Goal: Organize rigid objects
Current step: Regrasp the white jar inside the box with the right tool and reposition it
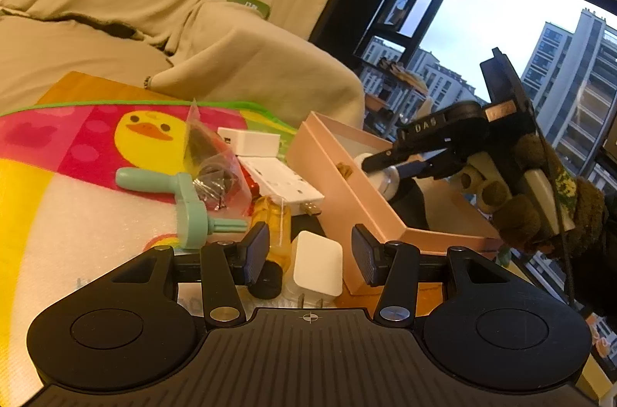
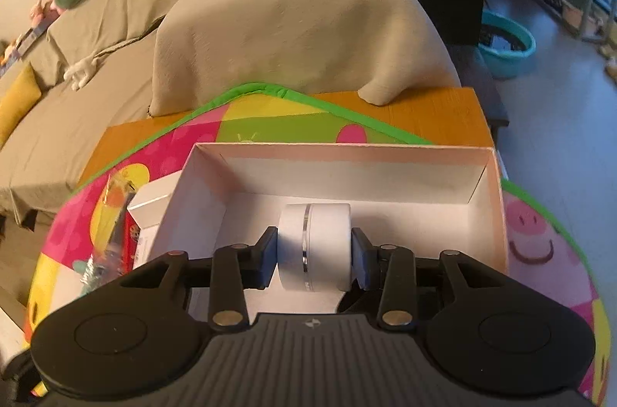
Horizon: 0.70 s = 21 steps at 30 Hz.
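Observation:
My right gripper (image 2: 314,254) is shut on a white round puck with a silver band (image 2: 314,245) and holds it inside the open pink cardboard box (image 2: 497,214). From the left wrist view the right gripper (image 1: 389,162) reaches into the box (image 1: 370,210) from the right. My left gripper (image 1: 310,253) is open and empty, hovering over a white plug charger (image 1: 318,266) and a yellow-handled screwdriver (image 1: 272,226). A teal plastic crank (image 1: 185,202), a clear bag of dark parts (image 1: 210,164) and a white power strip (image 1: 285,181) lie on the colourful mat (image 1: 77,183).
A small white box (image 1: 250,139) lies behind the power strip. The mat covers an orange table (image 2: 443,114) that stands against a beige-covered sofa (image 2: 293,14). A window with tower blocks outside is at the right in the left wrist view. A teal basin (image 2: 507,44) stands on the floor.

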Each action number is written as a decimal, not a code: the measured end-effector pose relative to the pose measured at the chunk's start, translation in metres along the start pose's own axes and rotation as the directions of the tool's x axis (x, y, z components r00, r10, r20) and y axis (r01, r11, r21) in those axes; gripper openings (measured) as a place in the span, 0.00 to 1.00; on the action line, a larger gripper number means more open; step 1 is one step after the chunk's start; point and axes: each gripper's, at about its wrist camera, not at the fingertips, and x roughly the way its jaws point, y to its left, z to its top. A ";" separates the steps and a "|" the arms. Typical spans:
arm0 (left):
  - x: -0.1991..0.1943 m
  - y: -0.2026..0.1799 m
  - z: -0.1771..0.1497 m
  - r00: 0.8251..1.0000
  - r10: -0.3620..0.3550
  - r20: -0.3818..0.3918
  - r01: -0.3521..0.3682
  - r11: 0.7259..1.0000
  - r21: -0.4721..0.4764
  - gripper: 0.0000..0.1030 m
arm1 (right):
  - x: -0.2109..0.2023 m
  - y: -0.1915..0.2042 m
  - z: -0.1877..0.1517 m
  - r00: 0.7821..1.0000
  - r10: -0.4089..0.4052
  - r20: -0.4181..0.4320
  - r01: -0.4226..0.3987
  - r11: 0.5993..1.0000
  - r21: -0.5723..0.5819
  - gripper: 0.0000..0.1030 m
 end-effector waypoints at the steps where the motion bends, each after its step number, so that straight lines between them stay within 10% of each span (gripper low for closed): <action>1: 0.000 0.000 0.000 1.000 0.000 0.000 0.000 1.000 -0.002 0.50 | 0.001 0.002 0.002 0.999 0.034 -0.016 -0.033 0.999 0.025 0.37; 6: 0.000 0.001 0.000 1.000 0.000 0.002 0.000 1.000 -0.003 0.50 | 0.016 0.005 0.007 0.962 0.267 -0.062 -0.252 0.950 0.182 0.37; 14: -0.001 0.001 0.000 1.000 0.001 0.003 -0.001 1.000 -0.007 0.50 | 0.019 0.000 0.003 0.974 0.209 -0.082 -0.200 0.974 0.109 0.38; 17: 0.000 0.002 0.001 1.000 0.002 0.003 -0.002 1.000 -0.006 0.50 | 0.012 -0.008 0.004 0.985 0.157 -0.063 -0.151 0.984 0.097 0.63; 21: 0.000 0.002 0.001 1.000 0.003 0.002 -0.003 1.000 -0.007 0.50 | 0.005 -0.027 0.002 0.995 0.097 -0.016 -0.094 0.986 0.137 0.68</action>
